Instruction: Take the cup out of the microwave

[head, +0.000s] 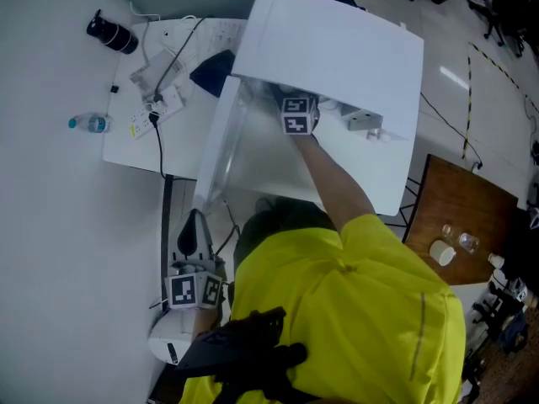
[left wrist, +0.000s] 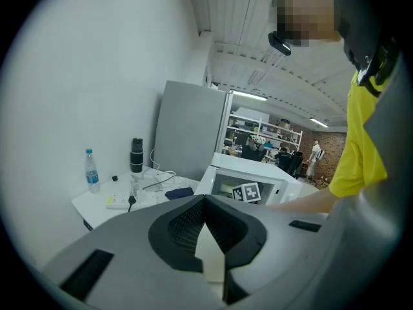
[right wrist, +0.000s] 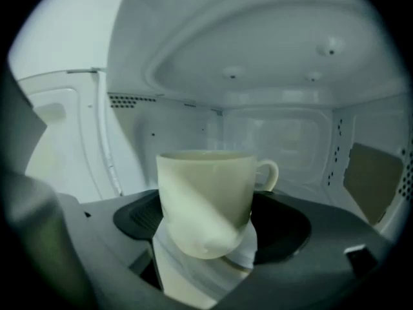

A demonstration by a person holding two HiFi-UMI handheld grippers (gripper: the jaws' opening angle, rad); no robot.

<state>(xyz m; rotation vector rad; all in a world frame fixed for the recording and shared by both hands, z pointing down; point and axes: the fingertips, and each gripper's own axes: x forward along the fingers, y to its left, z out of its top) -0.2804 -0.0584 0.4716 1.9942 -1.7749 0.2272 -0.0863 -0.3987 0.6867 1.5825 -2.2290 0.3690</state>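
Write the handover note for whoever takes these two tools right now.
Left tool: jaws together, empty, held low at the person's side, away from the job.
Right tool: inside the white box-shaped microwave oven, jaws wide, one either side of the cream ceramic handled cup. Whether the pads press on it can't be told.
Cup: upright in the cavity, handle toward the back right.
Done: microwave door open, right tool at the cup.
Left to do: confirm the grip, lift, draw the cup out.
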